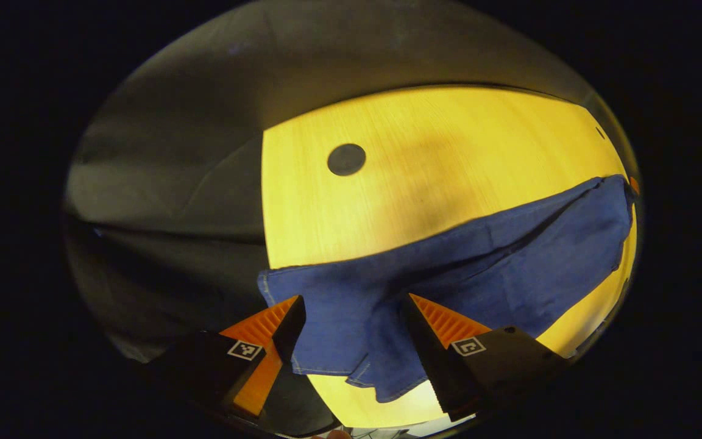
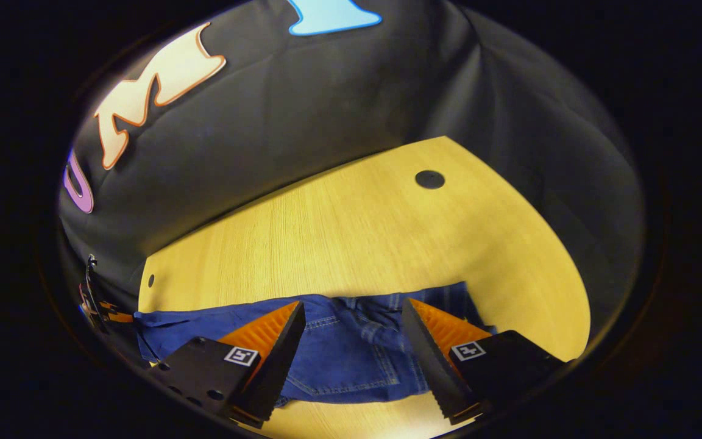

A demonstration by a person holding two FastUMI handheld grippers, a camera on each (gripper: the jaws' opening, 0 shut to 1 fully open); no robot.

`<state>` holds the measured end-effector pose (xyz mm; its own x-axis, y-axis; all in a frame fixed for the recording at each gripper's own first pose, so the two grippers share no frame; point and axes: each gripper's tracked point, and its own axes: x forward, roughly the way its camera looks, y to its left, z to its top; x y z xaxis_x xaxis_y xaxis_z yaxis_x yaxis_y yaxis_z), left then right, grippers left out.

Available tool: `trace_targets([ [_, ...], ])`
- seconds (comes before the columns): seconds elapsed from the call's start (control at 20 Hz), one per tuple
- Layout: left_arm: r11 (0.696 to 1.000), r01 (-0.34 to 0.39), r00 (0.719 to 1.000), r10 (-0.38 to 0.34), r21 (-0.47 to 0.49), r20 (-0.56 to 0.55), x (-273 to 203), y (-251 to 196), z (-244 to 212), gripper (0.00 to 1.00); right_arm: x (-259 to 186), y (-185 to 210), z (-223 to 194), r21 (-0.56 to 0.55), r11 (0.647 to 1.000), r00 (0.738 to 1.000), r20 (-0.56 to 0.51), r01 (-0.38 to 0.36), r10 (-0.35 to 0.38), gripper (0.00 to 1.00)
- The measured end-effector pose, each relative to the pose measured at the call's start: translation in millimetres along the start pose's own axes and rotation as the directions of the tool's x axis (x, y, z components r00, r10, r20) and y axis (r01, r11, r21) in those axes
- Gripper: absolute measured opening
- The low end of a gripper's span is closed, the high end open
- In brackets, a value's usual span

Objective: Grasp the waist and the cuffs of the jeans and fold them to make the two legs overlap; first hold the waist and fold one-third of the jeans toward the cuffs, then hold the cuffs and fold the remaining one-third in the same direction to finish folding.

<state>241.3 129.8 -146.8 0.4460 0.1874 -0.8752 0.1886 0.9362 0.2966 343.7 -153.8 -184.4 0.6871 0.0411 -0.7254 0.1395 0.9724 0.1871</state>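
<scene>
Left tongs [image 1: 351, 305]: we find them spread wide, holding nothing, poised over the cuff end of the jeans [image 1: 479, 262], which lie flat across the desk [image 1: 424, 146] beside a dark round hole [image 1: 346, 159]. Right tongs [image 2: 354, 311]: we log them equally wide apart, empty, above the waist end with its pockets.

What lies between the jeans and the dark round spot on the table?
Bare table: in the right gripper view, nothing sits between the jeans and the dark round spot.
</scene>
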Motion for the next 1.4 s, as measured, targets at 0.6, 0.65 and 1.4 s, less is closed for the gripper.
trace_targets([
  [0.6,0.948,0.169,0.968,-0.107,-0.271,0.227,-102,-63,-31,0.96,-34,-132,-66,0.158,0.982,0.992,-0.084,0.103,-0.091,0.99],
  [0.65,0.944,0.167,0.966,-0.100,-0.284,0.238,-112,-71,-37,0.96,-29,-137,-70,0.148,0.984,0.992,-0.094,0.099,-0.086,0.99],
  [1.4,0.778,0.268,0.929,-0.052,-0.568,0.367,-204,-224,-104,0.95,5,-132,-93,-0.050,0.997,0.996,-0.061,-0.061,0.058,0.95],
])
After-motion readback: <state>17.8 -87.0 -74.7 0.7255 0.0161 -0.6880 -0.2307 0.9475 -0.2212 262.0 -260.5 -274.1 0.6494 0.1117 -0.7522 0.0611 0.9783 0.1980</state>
